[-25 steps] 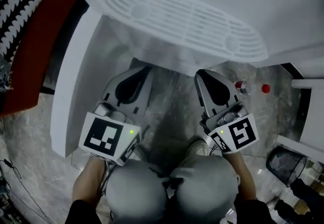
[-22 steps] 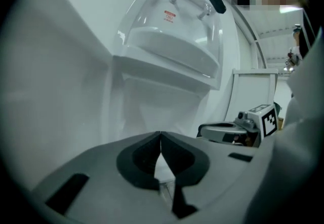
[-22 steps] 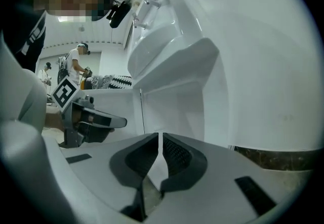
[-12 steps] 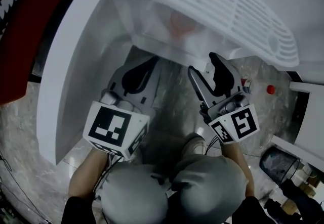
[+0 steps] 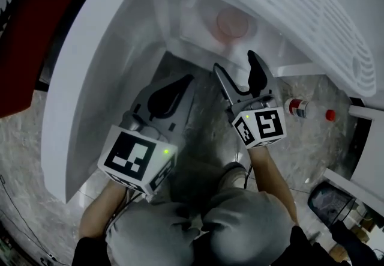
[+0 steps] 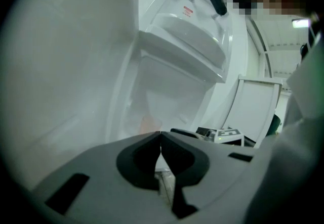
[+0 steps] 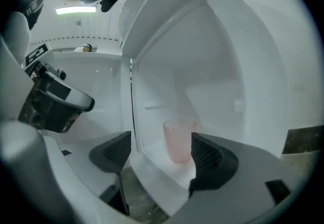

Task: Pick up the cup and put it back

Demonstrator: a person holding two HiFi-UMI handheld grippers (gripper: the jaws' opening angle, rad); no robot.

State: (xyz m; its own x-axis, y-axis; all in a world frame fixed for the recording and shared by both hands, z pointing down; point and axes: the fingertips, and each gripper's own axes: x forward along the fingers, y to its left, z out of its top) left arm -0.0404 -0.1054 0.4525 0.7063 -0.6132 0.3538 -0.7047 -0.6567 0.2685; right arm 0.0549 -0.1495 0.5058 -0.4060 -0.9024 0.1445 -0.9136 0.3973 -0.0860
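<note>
Jaws of the right gripper (image 5: 235, 65) had just opened wide, shut a second before; the left gripper (image 5: 170, 89) stayed clenched, empty. Ahead, untouched, a pale pink translucent cup (image 7: 178, 140) stood upright on the white shelf (image 7: 164, 180).

Cup (image 7: 178, 139) standing on a ledge (image 7: 158, 173) inside the compartment (image 7: 212, 66), bottle (image 5: 298, 107) on the floor (image 5: 306, 151) outside, right of the cup

Left tongs (image 5: 187, 80): grey shell, black jaw pads, white cube (image 5: 137, 158) bearing black square markers, one green light lit. Right tongs (image 5: 235, 63): same build, matching marked cube (image 5: 259, 128), green light. Operator wears grey trousers (image 5: 180, 232) and dark sleeves (image 5: 90, 251).
</note>
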